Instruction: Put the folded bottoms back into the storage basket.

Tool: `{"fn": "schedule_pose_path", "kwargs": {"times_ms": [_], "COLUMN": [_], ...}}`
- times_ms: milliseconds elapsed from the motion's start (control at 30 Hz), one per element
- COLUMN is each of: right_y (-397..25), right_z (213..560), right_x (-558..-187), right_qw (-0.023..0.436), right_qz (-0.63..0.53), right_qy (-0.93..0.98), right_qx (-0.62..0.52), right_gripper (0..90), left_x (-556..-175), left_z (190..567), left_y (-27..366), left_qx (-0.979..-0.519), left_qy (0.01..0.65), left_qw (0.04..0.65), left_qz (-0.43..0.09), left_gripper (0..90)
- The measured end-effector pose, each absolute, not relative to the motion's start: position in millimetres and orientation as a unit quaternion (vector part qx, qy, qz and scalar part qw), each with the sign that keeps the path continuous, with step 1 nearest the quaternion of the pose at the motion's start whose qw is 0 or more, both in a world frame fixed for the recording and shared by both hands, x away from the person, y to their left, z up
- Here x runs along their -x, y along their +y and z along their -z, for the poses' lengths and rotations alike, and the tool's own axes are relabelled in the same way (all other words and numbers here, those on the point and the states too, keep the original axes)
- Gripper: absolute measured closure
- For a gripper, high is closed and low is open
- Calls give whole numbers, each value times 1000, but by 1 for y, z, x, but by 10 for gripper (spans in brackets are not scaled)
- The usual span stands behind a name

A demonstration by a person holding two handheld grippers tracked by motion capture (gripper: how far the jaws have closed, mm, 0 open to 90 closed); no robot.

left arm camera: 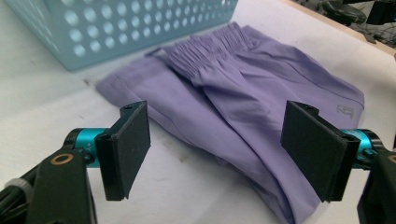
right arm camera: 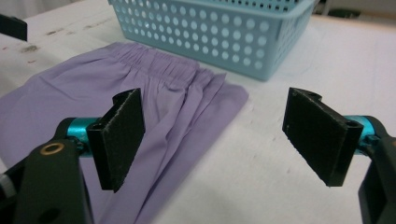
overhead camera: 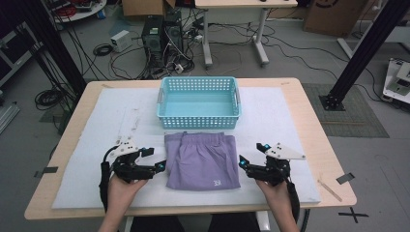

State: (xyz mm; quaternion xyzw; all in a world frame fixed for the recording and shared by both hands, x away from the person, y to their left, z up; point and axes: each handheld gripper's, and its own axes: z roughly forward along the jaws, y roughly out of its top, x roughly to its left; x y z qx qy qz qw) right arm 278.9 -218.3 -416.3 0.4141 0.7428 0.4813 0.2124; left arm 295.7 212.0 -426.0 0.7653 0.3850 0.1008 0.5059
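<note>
Folded purple shorts (overhead camera: 202, 160) lie flat on the white mat, just in front of a light blue perforated basket (overhead camera: 198, 102) that holds nothing. My left gripper (overhead camera: 153, 158) sits at the left edge of the shorts (left arm camera: 243, 107), jaws wide apart and holding nothing. At the right edge of the shorts (right arm camera: 140, 93) my right gripper (overhead camera: 252, 153) stands open too, empty. In the left gripper view my left gripper (left arm camera: 219, 154) points across the shorts' near left edge. In the right gripper view my right gripper (right arm camera: 215, 140) straddles the shorts' right edge, with the basket (right arm camera: 210, 32) behind.
A white mat (overhead camera: 96, 125) covers most of the wooden table (overhead camera: 309, 111). Black frame posts (overhead camera: 367, 48) stand at both sides. Behind the table are computer towers (overhead camera: 162, 34), cables and a desk. Bare mat lies left and right of the shorts.
</note>
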Motion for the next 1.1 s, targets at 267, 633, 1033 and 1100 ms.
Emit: {"fn": "schedule_pose_path", "kwargs": {"times_ms": [267, 633, 1033, 1100], "right_y": [-205, -190, -177, -176], "right_z": [433, 442, 448, 448], "right_x": [-292, -303, -313, -315], "right_qw": [130, 71, 44, 35], "right_qz": [-445, -416, -402, -407], "right_qy": [766, 781, 782, 780], "right_qx": [-445, -460, -474, -474], "right_gripper": [214, 214, 305, 394], "left_x": [-306, -313, -320, -321], "left_z": [436, 445, 453, 453], "left_y": [205, 201, 183, 182], "left_qx": [-758, -755, -756, -753], "left_qy": [409, 441, 451, 455], "left_qw": [507, 485, 475, 476], "left_qz": [-35, -21, 5, 8], "left_gripper": [246, 248, 268, 294]}}
